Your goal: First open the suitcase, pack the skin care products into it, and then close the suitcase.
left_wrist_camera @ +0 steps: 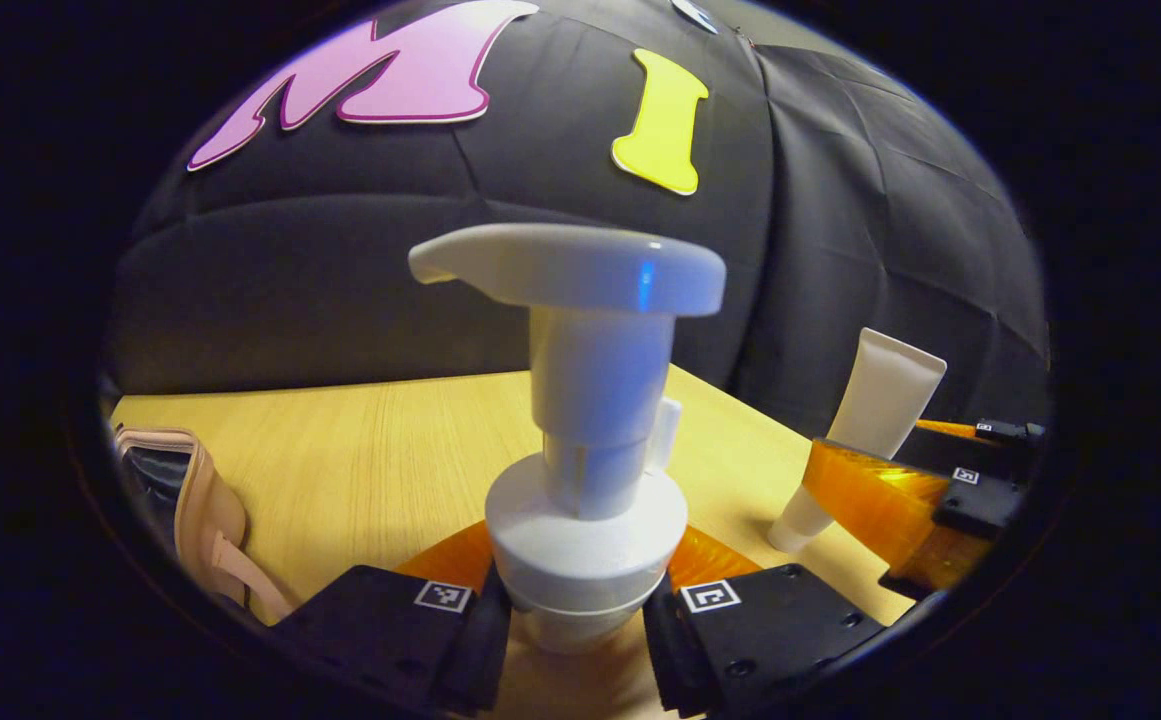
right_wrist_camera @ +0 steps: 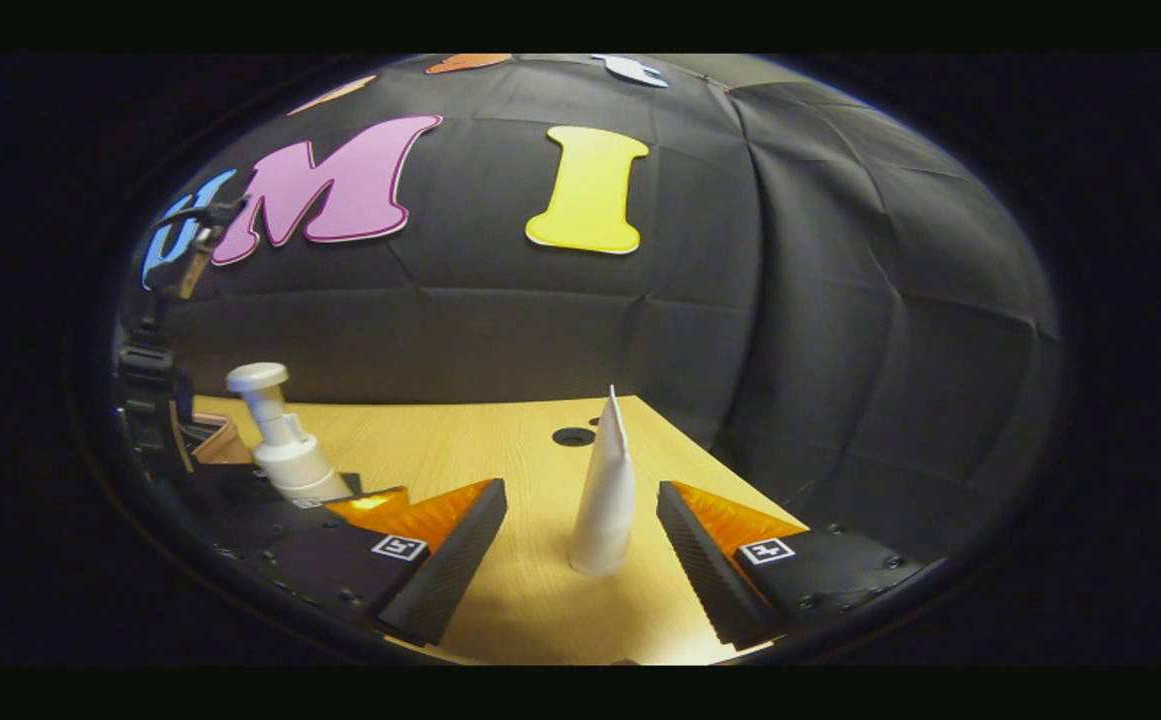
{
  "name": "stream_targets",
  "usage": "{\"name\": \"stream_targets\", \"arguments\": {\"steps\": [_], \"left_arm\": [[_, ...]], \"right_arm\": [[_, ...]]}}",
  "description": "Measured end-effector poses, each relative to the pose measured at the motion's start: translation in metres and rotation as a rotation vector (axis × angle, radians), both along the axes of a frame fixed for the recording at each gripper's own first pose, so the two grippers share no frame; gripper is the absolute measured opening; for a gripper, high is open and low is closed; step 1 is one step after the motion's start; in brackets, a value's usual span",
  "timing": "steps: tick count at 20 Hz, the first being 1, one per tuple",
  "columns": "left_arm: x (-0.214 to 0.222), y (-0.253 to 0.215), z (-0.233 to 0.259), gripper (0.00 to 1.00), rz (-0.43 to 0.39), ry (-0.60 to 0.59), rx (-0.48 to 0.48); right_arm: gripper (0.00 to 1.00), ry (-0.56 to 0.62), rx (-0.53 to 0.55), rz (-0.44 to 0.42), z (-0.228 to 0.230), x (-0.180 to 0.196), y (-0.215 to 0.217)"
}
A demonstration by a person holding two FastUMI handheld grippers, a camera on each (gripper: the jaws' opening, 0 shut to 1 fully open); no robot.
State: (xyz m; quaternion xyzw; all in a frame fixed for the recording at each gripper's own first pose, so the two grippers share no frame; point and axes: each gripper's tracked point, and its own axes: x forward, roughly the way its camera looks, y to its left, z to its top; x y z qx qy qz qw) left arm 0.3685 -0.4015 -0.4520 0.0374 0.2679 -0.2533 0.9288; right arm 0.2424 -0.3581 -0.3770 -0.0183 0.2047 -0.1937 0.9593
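Pump bottle [left_wrist_camera: 585, 470]: held upright at its collar between the fingers of the left claw [left_wrist_camera: 580, 625], one finger pressing from 9 o'clock and the other from 3 o'clock. The left claw is pinching the bottle. In the left gripper view the pump head stands directly ahead at 12 o'clock, its nozzle pointing toward 9 o'clock.

Tube [right_wrist_camera: 604, 495]: standing on its cap on the counter [right_wrist_camera: 500, 440], crimped end up, between the fingers of the right claw [right_wrist_camera: 580, 560]. The right claw is spread; a clear gap shows on both sides of the tube, so neither finger touches it. In the left gripper view the same tube [left_wrist_camera: 865, 435] appears at 3 o'clock, with the right claw around it.

Outward from the claws: the counter runs back to the booth wall, with a round hole [right_wrist_camera: 573, 436] beyond the tube at 12 o'clock. In the right gripper view the bottle and left claw sit at 9 o'clock. A pink-edged object with a dark interior [left_wrist_camera: 190, 510], probably the suitcase, lies at 8 o'clock in the left gripper view; too little shows to be certain.

Task status (judged): if that is the open suitcase, step one is complete. Packing is in progress: one product gripped, one about to be gripped, neither packed. Closing remains.
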Motion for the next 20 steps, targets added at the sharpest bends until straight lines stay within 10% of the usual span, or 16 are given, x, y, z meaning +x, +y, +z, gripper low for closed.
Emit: {"name": "stream_targets", "arguments": {"steps": [9, 12, 20], "left_arm": [[-0.054, 0.052, 0.085, 0.61, 0.038, -0.008, -0.128], [-0.073, 0.065, 0.114, 0.60, 0.069, -0.003, -0.211], [-0.097, 0.151, 0.146, 0.60, 0.182, -0.025, -0.223]], "right_arm": [[0.95, 0.115, -0.016, -0.061, -0.052, 0.013, -0.023], [0.49, 0.130, -0.029, -0.073, -0.054, 0.014, -0.022], [0.39, 0.092, -0.094, 0.018, 0.011, -0.034, 0.016]]}}
